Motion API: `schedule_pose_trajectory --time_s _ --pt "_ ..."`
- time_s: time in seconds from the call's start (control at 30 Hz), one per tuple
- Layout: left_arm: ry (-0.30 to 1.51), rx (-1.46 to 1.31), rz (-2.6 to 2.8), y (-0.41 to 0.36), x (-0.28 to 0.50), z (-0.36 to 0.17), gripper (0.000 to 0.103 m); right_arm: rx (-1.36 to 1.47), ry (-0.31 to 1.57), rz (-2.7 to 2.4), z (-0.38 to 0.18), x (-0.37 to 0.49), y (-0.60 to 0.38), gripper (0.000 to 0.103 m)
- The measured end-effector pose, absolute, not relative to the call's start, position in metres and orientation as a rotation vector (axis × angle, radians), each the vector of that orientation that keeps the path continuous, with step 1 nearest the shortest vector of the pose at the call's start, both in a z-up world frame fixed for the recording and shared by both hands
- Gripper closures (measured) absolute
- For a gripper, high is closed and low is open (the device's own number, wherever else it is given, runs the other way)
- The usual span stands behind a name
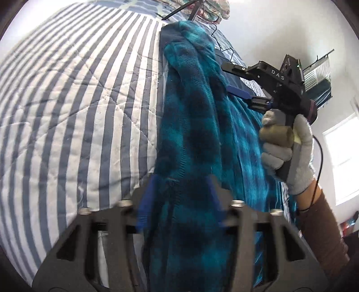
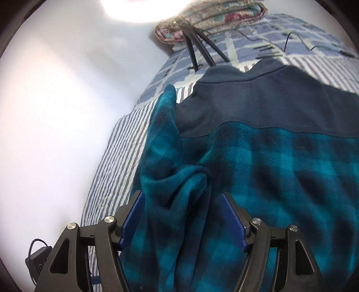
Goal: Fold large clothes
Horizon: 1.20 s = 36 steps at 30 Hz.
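The teal plaid fleece (image 2: 258,161) lies on the striped bed quilt (image 1: 67,112), its sleeve doubled lengthwise. The left claw (image 1: 181,197) stands narrow with a fleece fold between its blurred fingers (whether they press it, I cannot tell). The right claw (image 2: 181,213) gapes wide around a bunched fold, probably to let it settle.

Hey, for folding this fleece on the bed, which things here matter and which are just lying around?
Part of the job:
teal plaid fleece pullover
left gripper
right gripper
striped quilt it lies on

Just lying about:
floral folded bedding
black tripod legs
black cable
small black box with cord
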<state>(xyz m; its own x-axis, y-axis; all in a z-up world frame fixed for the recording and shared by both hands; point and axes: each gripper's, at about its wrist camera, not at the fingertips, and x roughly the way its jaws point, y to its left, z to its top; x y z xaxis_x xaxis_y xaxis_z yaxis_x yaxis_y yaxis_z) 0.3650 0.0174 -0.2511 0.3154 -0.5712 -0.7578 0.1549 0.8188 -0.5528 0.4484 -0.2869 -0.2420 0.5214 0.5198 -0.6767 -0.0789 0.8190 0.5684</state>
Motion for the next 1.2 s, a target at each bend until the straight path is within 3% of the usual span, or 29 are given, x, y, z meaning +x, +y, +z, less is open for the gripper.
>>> schedule_pose_trajectory --time_s 0.03,0.1,0.13,0.17,0.27,0.4,0.47,0.53,0.67,0.83,1.03,1.2 --pt "1.159 -0.420 -0.489 0.019 0.368 -0.253 0.081 0.523 0.967 0.384 -0.246 0.451 -0.286 0.032" --pt "1.150 -0.432 -0.482 0.022 0.369 -0.258 0.088 0.556 0.979 0.425 -0.253 0.456 -0.284 0.053" --pt "1.141 -0.428 -0.474 0.022 0.368 -0.259 0.089 0.587 0.990 0.473 -0.255 0.458 -0.281 0.085" --pt "1.126 -0.418 -0.463 0.025 0.364 -0.258 0.090 0.588 0.988 0.477 -0.253 0.457 -0.279 0.093" --pt "1.094 -0.433 -0.404 0.037 0.355 -0.262 0.091 0.522 0.919 0.419 -0.237 0.444 -0.282 0.096" --pt "1.077 -0.474 -0.380 0.047 0.349 -0.268 0.091 0.524 1.011 0.298 -0.258 0.445 -0.297 0.095" --pt "1.069 -0.430 -0.366 0.044 0.347 -0.267 0.091 0.513 1.012 0.308 -0.257 0.444 -0.294 0.074" --pt "1.068 -0.399 -0.351 0.040 0.346 -0.264 0.088 0.477 0.985 0.276 -0.248 0.442 -0.294 0.070" --pt "1.048 -0.335 -0.329 0.034 0.345 -0.247 0.087 0.394 0.872 0.301 -0.215 0.433 -0.285 0.070" --pt "1.012 -0.287 -0.365 0.032 0.340 -0.222 0.086 0.226 0.882 0.437 -0.198 0.441 -0.243 0.071" --pt "1.066 -0.274 -0.432 0.033 0.314 -0.217 0.086 -0.054 1.014 0.476 -0.229 0.455 -0.182 0.075" --pt "1.111 -0.222 -0.439 0.030 0.288 -0.221 0.086 0.038 1.028 0.399 -0.255 0.477 -0.179 0.079"
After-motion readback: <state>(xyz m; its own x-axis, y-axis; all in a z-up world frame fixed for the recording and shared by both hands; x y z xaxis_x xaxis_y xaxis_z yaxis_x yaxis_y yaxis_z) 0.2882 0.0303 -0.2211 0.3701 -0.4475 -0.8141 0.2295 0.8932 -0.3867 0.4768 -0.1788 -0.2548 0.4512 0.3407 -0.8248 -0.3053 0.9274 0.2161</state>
